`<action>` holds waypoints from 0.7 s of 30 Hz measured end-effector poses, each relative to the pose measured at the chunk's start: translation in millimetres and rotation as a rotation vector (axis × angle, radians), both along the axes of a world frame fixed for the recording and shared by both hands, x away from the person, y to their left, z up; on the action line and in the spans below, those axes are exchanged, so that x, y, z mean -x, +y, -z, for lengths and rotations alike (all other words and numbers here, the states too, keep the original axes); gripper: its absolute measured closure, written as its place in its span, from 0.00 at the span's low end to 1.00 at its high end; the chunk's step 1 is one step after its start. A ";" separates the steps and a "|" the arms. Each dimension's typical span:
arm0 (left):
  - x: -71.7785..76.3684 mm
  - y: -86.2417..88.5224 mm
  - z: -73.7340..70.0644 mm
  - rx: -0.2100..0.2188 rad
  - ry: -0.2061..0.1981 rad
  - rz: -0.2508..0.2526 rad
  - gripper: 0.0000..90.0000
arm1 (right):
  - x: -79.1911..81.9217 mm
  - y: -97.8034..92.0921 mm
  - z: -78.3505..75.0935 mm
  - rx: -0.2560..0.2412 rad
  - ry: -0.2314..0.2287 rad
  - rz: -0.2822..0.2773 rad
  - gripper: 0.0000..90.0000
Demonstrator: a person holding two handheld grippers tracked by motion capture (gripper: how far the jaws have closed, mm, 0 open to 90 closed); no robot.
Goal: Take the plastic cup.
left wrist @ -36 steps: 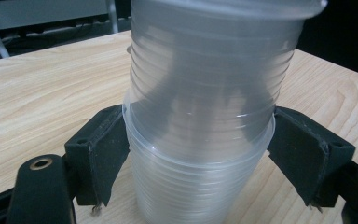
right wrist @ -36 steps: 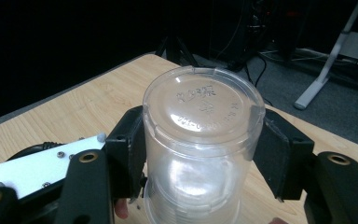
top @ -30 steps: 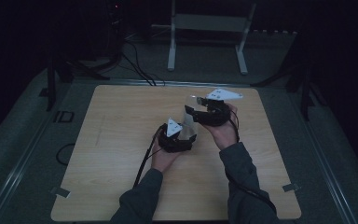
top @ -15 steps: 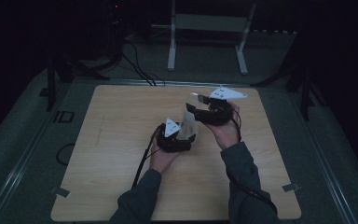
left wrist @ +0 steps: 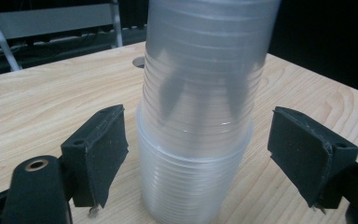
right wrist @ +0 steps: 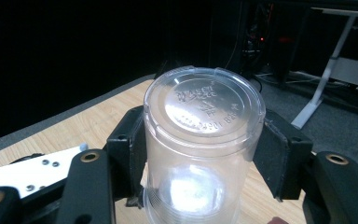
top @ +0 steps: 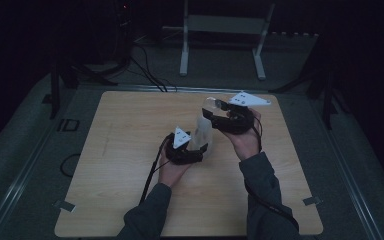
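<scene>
Separating nested cups is your step in hand. Your left tool (left wrist: 200, 163) stands with jaws apart on either side of the lower clear ribbed plastic cup (left wrist: 191, 186), not touching it. Beyond that cup, your right tool (right wrist: 200, 154) is clamped on the upper clear plastic cup (right wrist: 204, 140), inverted, base showing, nothing inside. Next, I judge, close left, then pull right away above the pale wooden surface (top: 125, 150).

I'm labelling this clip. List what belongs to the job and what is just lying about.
In the job:
stack of clear cups
top cup, clamped by the right gripper
left gripper, open around the stack

Lying about:
white stand
floor cables
</scene>
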State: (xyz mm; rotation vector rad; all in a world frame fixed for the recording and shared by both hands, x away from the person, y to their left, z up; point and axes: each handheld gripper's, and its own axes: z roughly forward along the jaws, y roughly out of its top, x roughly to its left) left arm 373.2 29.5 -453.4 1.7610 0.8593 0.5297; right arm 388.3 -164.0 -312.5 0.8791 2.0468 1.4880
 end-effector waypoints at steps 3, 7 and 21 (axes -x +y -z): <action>3.4 0.5 -2.3 0.001 -0.010 0.005 0.22 | 2.2 -2.3 -2.4 -0.007 -0.009 0.002 0.45; 7.3 1.5 -5.7 0.008 -0.017 0.008 0.22 | 4.9 -5.6 -5.5 -0.007 -0.019 0.005 0.45; 16.7 5.2 -13.9 0.012 -0.042 0.013 0.22 | 16.0 -25.8 -6.0 -0.003 -0.035 0.030 0.45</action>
